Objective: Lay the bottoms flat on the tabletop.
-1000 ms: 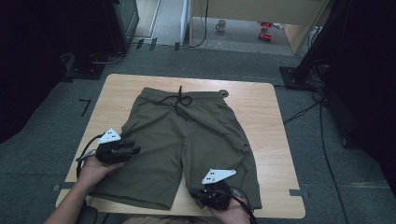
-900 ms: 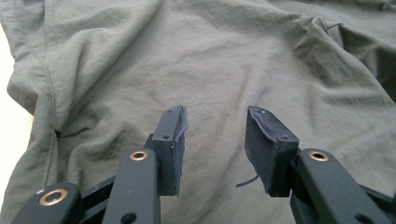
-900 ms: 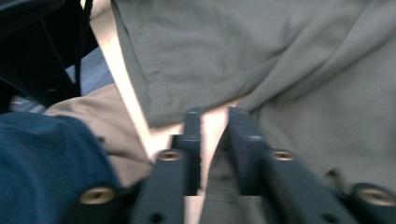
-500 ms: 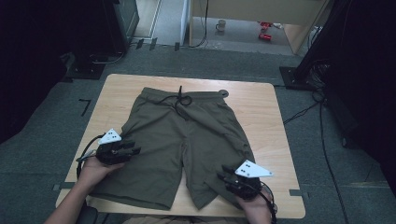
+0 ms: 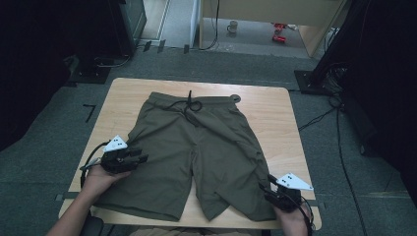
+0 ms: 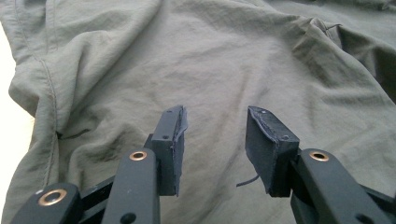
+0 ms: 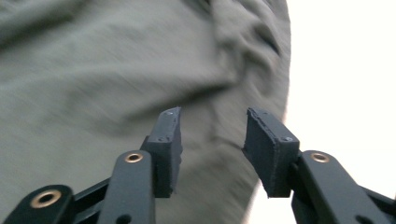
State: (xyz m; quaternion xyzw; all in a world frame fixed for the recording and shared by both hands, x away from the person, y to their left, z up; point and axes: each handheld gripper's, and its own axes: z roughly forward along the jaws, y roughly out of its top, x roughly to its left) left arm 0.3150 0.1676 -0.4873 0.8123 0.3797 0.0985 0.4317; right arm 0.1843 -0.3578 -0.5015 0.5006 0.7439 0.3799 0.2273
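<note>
- Jaws of both grippers stand partly apart with nothing clamped between them; those of the right gripper (image 5: 275,194) have just been opening.
- High view: olive shorts (image 5: 196,147) lie flat on the wooden surface (image 5: 275,118), waistband and black drawstring (image 5: 189,104) at the far side, both legs toward the person.
- High view: the left gripper (image 5: 129,158) rests at the outer edge of the left leg of the shorts, held by the left hand (image 5: 101,177); the right gripper sits at the outer hem corner of the right leg, near the surface's near edge.
- Left gripper view: the two black pads (image 6: 170,140) hover over creased fabric of the shorts (image 6: 224,60), a side seam running down the left; no cloth lies between the pads.
- Right gripper view: the picture is blurred; the pads (image 7: 268,144) stand apart above the edge of the shorts (image 7: 102,74), with bright surface (image 7: 345,70) to the right. Whether they touch the cloth cannot be told.
</note>
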